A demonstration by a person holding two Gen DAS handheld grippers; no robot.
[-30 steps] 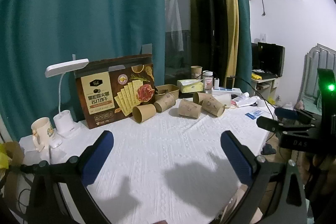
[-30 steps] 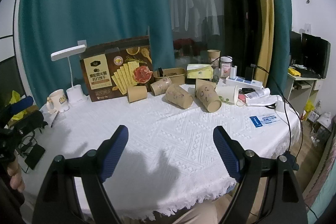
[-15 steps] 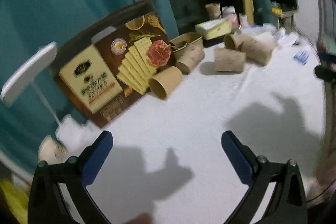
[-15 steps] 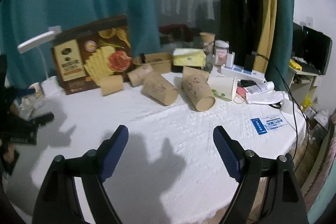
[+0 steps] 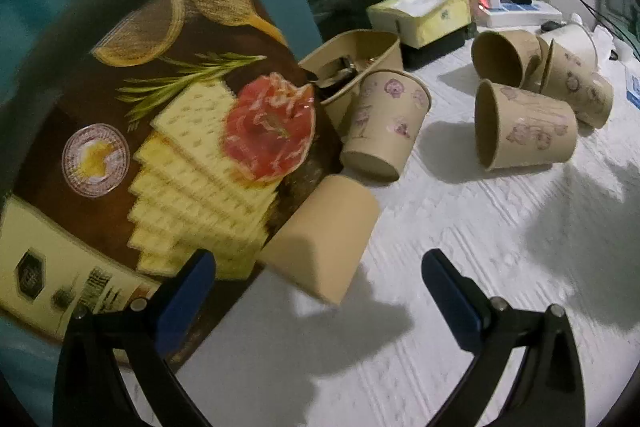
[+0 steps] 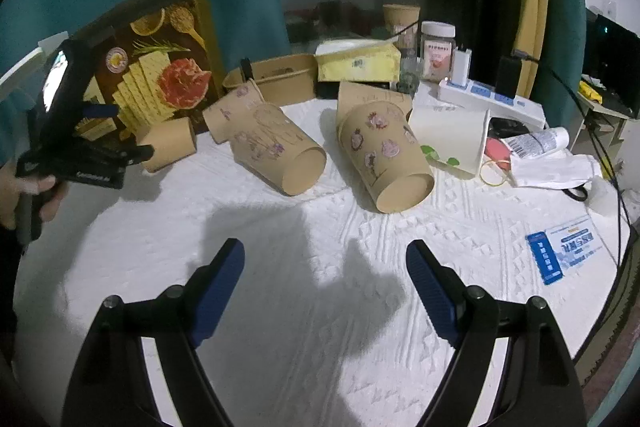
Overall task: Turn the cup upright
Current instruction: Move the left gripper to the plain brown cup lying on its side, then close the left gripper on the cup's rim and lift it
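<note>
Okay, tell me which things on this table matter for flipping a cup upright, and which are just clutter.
For the job: plain paper cup on its side, left gripper, open.

Just lying about: cracker box, tissue box, jar, power strip, blue card.

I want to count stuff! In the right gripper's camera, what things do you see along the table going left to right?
Left gripper → cracker box → plain cup → flowered cup → white cup → blue card.

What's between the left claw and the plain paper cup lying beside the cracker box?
Nothing visible. The left claw is open and points at the plain cup, which lies on its side just ahead; the cracker box stands close on the cup's left.
</note>
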